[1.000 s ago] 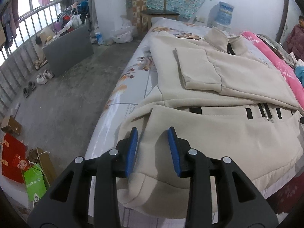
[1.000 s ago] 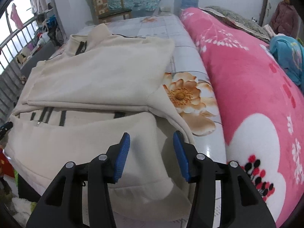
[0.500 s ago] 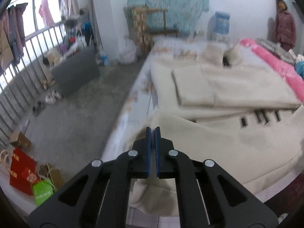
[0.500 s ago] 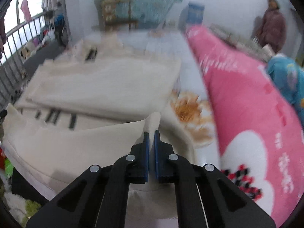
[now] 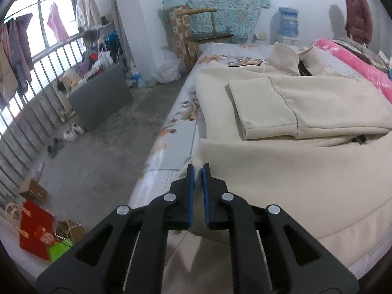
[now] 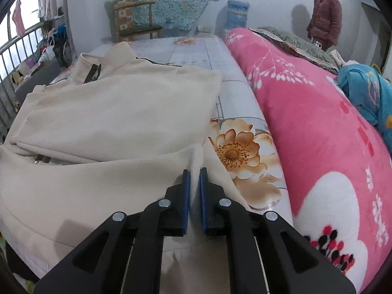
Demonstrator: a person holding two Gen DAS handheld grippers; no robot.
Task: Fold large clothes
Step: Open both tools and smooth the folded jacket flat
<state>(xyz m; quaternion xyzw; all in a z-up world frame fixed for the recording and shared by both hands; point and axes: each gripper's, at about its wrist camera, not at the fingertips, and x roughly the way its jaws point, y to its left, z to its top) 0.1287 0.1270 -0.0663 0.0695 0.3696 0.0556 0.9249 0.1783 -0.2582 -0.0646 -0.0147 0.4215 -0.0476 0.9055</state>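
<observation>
A large cream jacket (image 5: 306, 112) lies on a flower-print bed (image 5: 176, 132), collar at the far end and sleeves folded over its chest. My left gripper (image 5: 198, 169) is shut on the jacket's lower left hem corner and holds it lifted off the bed. My right gripper (image 6: 195, 171) is shut on the lower right hem corner of the same jacket (image 6: 117, 112), also lifted. The hem hangs as a raised flap between the two grippers and covers the zip area.
A rolled pink blanket (image 6: 318, 127) lies along the bed's right side. A person (image 6: 324, 17) stands at the far right. A wooden chair (image 5: 205, 34) and a water jug (image 5: 289, 24) stand beyond the bed. Bags (image 5: 36, 227) and shoes lie on the concrete floor at left.
Both grippers went from open over the hem to shut on its corners. They have lifted the hem and carried it forward toward the collar.
</observation>
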